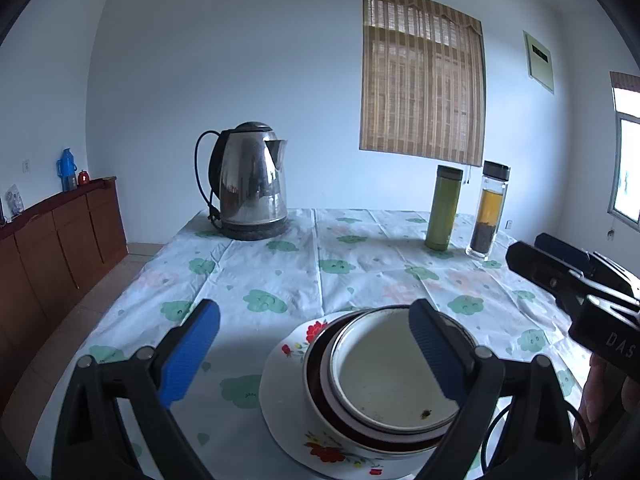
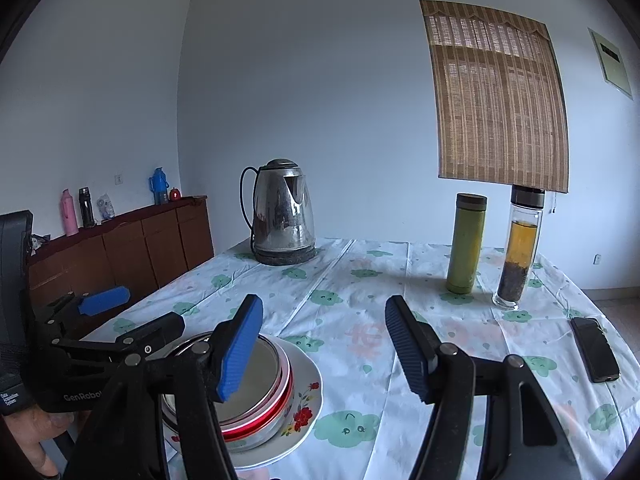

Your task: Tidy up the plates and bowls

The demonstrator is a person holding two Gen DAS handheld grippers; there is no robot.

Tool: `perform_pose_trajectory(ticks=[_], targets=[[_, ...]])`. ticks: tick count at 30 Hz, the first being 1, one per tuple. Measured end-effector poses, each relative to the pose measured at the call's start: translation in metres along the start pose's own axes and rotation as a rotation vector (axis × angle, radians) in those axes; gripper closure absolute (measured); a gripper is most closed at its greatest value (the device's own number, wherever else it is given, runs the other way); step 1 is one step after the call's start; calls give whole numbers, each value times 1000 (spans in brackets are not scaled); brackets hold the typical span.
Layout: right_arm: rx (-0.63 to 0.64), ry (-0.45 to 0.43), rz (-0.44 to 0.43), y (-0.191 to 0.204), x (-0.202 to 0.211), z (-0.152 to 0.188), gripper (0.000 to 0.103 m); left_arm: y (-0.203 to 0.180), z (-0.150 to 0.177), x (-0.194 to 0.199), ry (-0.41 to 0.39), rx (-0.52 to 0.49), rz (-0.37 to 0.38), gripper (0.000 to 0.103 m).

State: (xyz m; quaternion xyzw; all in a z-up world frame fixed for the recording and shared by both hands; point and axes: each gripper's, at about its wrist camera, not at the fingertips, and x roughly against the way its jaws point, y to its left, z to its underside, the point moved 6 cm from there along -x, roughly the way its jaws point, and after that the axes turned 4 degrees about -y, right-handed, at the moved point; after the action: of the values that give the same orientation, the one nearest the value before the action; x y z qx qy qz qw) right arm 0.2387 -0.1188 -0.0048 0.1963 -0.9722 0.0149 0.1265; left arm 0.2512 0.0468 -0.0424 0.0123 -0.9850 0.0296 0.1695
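Observation:
A stack of dishes sits near the table's front edge: a white plate with red flowers (image 1: 286, 364) (image 2: 308, 396) at the bottom, a red-rimmed bowl (image 1: 320, 384) (image 2: 280, 396) on it, and a metal-rimmed bowl (image 1: 384, 372) (image 2: 264, 368) nested on top. My left gripper (image 1: 316, 354) is open and empty, its blue fingers either side of the stack's left part, above it. My right gripper (image 2: 324, 350) is open and empty, just right of the stack. The left gripper also shows in the right wrist view (image 2: 104, 300).
A steel kettle (image 1: 250, 180) (image 2: 282, 212) stands at the table's far side. A green flask (image 1: 444, 208) (image 2: 466, 244) and a glass tea bottle (image 1: 488, 210) (image 2: 520, 248) stand far right. A black phone (image 2: 595, 349) lies right. A wooden sideboard (image 1: 60, 240) lines the left wall.

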Motion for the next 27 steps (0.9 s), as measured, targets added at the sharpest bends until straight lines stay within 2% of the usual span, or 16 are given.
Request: perform_pose_trajectory(ticks=[27], targets=[[-12, -16, 18, -6, 4, 0, 37, -4, 1, 0, -4, -12, -1, 6]])
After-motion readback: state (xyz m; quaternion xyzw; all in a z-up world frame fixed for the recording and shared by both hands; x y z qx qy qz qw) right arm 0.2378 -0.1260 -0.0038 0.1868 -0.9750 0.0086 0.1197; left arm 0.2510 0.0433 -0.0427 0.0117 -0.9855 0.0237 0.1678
